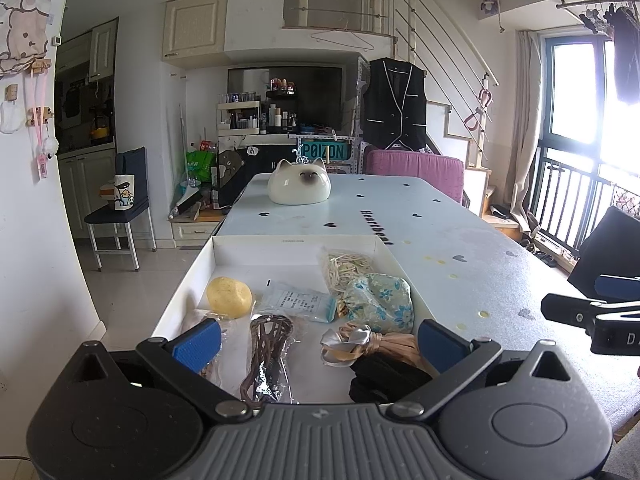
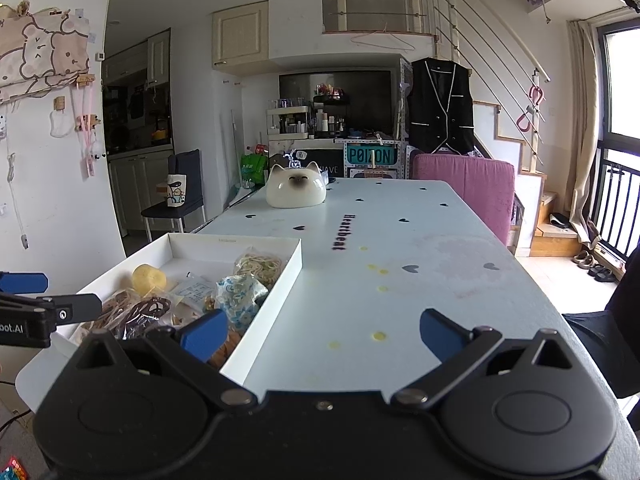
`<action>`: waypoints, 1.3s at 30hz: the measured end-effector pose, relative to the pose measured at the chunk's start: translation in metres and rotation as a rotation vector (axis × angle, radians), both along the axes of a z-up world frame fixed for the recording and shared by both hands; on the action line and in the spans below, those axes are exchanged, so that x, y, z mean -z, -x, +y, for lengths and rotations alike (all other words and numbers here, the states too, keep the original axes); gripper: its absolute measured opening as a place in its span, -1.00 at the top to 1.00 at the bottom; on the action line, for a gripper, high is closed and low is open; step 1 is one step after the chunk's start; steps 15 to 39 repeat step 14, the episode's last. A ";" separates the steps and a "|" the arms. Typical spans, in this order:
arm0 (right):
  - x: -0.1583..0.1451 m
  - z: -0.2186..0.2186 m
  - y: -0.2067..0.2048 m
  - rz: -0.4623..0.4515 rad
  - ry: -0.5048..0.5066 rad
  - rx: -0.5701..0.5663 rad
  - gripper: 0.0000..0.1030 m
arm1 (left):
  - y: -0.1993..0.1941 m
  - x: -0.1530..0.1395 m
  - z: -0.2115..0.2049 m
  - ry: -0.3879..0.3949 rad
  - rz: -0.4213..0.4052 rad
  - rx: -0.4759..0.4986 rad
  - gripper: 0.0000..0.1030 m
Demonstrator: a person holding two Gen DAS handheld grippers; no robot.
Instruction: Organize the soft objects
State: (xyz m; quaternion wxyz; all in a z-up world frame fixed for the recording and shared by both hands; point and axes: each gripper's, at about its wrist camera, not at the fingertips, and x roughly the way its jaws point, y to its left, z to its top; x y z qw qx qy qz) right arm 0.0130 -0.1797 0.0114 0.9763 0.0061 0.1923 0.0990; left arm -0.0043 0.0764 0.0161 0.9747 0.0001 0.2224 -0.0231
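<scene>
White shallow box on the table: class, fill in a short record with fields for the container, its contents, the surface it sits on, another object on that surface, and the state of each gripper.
container: white shallow cardboard box, open, no lid seen
contents: yellow round sponge, blue floral fabric pouch, clear bag of cream cords, brown braided cord in plastic, peach ribbon bundle
surface: pale blue table with black hearts
other object: white ceramic cat-head ornament, at the far end
left gripper: open, over the box
right gripper: open, over bare table beside the box
</scene>
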 end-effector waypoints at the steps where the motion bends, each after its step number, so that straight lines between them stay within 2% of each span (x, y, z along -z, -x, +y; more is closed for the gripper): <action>1: 0.000 -0.001 0.000 0.000 0.000 0.000 -1.00 | 0.000 0.000 0.000 0.000 0.000 0.000 -1.00; 39: 0.000 0.000 0.000 0.000 0.000 0.000 -1.00 | 0.007 -0.001 0.000 -0.009 -0.007 -0.017 -1.00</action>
